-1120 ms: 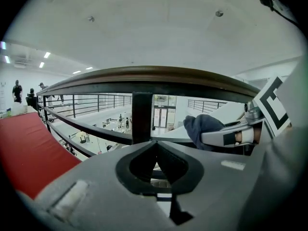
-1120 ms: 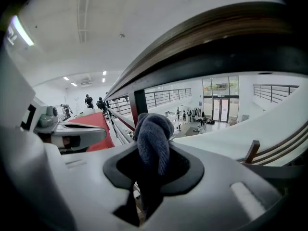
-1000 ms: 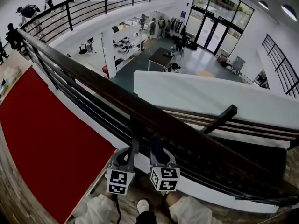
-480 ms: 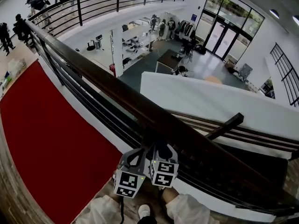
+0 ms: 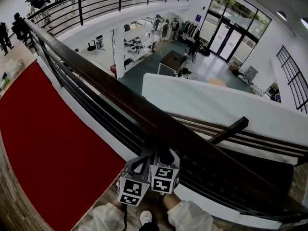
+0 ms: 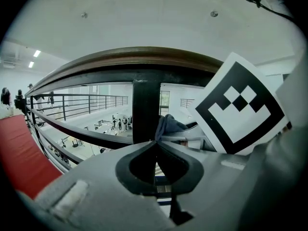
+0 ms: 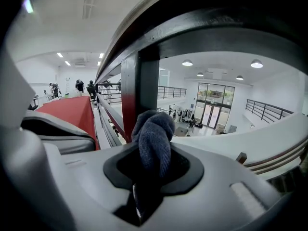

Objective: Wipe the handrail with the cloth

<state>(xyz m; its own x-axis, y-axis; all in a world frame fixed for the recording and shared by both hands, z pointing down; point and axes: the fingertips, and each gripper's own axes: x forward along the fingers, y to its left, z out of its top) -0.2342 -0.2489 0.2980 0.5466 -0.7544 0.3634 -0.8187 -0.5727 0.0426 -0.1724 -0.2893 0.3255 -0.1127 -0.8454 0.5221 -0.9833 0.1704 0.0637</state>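
The right gripper view shows the right gripper (image 7: pixel 153 150) clamped on a bunched dark blue cloth (image 7: pixel 154 131), which the head view does not resolve. The left gripper view shows the left gripper (image 6: pixel 155 142) with jaws together and empty, the cloth just to its right. A black baluster post (image 6: pixel 146 107) stands directly ahead of both grippers, with the handrail (image 5: pixel 144 112) above them. A red carpet (image 5: pixel 43 138) lies to the left of the left gripper.

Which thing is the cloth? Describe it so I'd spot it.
Follow the long dark handrail to the right gripper by it. The cloth is the bunched dark blue knit wad pinched in that gripper; the shut left gripper beside it holds nothing.
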